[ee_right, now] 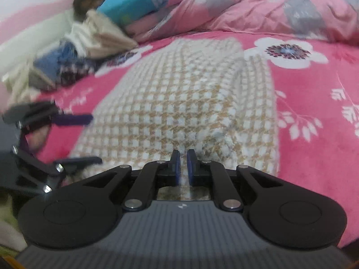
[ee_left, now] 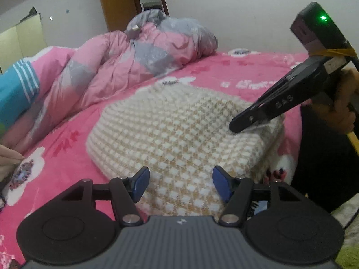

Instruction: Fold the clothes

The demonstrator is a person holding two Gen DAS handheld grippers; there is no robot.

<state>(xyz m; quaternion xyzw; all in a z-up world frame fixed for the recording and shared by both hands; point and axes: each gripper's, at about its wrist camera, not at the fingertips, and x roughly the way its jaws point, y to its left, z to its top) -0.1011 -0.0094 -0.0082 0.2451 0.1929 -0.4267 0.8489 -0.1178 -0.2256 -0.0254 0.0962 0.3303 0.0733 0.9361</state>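
Hovering low over the bed, left gripper: blue pads spread wide, nothing between them, the near edge of the sweater just ahead and partly beneath. Right gripper: pads drawn nearly together with only a narrow slit, cream knit showing in that gap; whether the pads actually pinch the cloth cannot be told. In the left wrist view its tip rests on or just above the sweater's right-hand corner. Sweater: cream and tan checked knit, already folded into a thick oblong, lying flat on the pink flowered bedsheet. Long axis: runs away from the right gripper toward the crumpled pink and grey quilt; seen from the left gripper it lies crosswise. Nearer hand: the right, sitting at one short end; the left stands off along the long side. Judged next move: a further fold or a lift of the bundle would turn on that end. Beyond: a stack of folded clothes, blurred, well apart at the far left of the bed.
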